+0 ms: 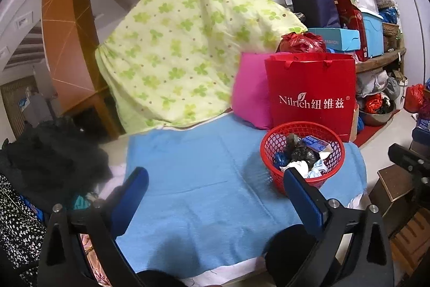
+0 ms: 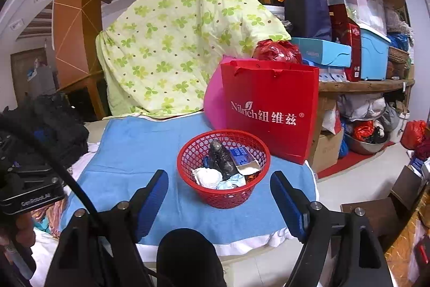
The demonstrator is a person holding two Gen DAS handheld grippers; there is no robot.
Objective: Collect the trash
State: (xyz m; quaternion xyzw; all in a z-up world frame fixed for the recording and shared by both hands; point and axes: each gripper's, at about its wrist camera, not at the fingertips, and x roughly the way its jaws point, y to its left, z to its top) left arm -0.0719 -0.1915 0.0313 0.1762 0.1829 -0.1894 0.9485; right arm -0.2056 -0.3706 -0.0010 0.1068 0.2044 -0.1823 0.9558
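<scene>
Centrally: round red plastic mesh basket [image 2: 223,168] of crumpled trash on blue towel [image 2: 134,152]; red paper gift bag [image 2: 271,109] behind; left tongs [image 1: 215,184] and right tongs [image 2: 219,187] both spread wide, empty.

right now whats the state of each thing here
left gripper: open, empty
right gripper: open, empty
red basket: upright on the blue towel, trash inside
red bag: standing upright behind the basket
pink pillow: leaning behind the bag
quilt: draped over the railing
</scene>
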